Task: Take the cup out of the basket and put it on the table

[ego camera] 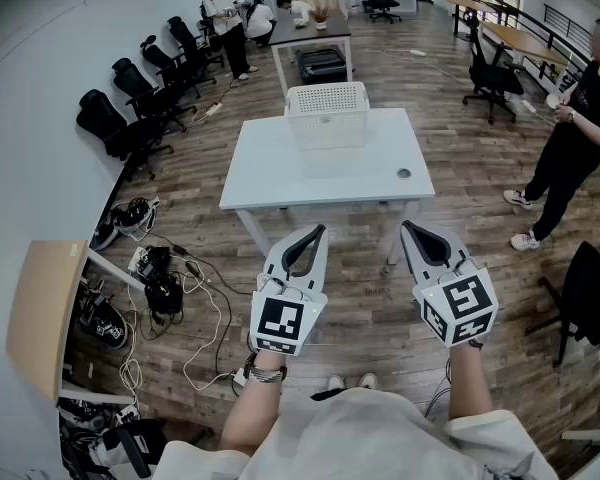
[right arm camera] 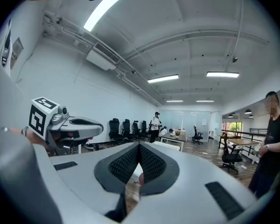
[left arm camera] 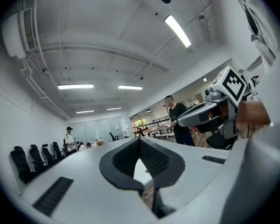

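Table (ego camera: 280, 173): white, straight ahead on the wood floor. Basket (ego camera: 327, 118): white, perforated, upright at the middle of the table's far edge. Its near wall hides the inside from the head view, so I can't tell the contents and the cup can't be made out in any view. Left gripper (ego camera: 318, 230) and right gripper (ego camera: 408, 226): side by side, held short of the table's near edge, well apart from the basket. Both jaw pairs are closed tip to tip with nothing between them. Small round grommet (ego camera: 404, 173): on the table's right part.
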{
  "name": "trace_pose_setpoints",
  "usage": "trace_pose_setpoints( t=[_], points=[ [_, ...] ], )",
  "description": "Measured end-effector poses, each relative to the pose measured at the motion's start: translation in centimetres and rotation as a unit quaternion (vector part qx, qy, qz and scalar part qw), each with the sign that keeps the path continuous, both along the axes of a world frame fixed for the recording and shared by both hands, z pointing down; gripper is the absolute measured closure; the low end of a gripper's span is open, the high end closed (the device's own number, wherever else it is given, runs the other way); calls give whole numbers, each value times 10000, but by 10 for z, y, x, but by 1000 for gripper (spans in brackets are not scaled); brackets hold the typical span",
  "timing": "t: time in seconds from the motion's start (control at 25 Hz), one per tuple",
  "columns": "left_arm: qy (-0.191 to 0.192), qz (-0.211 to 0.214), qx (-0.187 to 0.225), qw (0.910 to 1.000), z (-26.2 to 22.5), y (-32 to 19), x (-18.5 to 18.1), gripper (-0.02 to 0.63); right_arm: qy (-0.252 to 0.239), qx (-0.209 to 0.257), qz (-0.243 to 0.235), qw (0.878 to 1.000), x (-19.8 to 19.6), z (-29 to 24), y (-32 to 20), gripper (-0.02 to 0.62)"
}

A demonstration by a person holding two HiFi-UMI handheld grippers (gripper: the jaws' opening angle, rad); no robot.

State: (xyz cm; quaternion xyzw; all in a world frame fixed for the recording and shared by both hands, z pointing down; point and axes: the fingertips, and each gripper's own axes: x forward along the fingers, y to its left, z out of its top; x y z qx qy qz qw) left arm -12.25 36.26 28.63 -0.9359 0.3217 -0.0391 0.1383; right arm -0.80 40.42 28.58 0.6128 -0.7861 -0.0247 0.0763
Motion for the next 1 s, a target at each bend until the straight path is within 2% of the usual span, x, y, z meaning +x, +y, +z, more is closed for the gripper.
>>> trace_pose_setpoints(
  t=[0.2, 0.36, 0.64, 1.0],
  points=[
    [-31, 22, 5, 10000, -1, -1, 11, 603, -40, -2, -14, 10000, 9, -1, -1, 580],
    [-35, -30, -33, 10000, 4, -3, 18, 603, -382, 57, -111, 9992, 19, -1, -1, 578],
    [-3, -148, -112, 9998, 16, -12, 38, 603, -368, 39, -227, 9991, 41, 9, -10, 578],
    [-8, -265, -163, 9995, 29, -66, 59, 603, -410, 81, -413, 9983, 62, 17, -60, 578]
  ],
)
